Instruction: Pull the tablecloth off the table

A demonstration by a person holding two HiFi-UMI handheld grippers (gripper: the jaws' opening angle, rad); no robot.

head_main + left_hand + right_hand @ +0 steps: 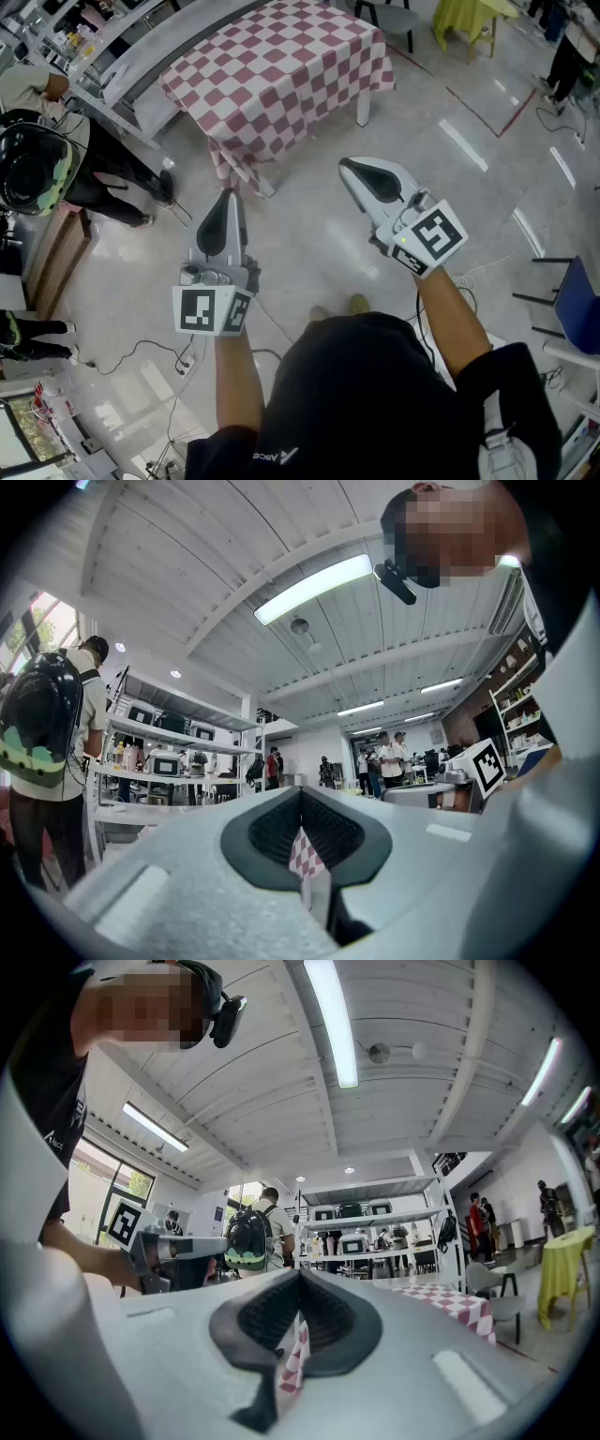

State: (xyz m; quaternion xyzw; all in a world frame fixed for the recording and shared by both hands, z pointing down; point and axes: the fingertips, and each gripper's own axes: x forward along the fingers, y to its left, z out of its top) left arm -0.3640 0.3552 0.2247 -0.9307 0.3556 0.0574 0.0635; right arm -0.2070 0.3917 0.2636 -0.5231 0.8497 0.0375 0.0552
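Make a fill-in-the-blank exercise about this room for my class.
The tablecloth on the table is red and white ____.
The left tool and the right tool both have ____ jaws.
The person by the shelves carries a black ____ on the back.
Missing words: checked, shut, backpack.

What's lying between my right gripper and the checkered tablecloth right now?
Nothing stands there. In the head view, only bare grey floor shows between the right gripper and the near edge of the tablecloth.
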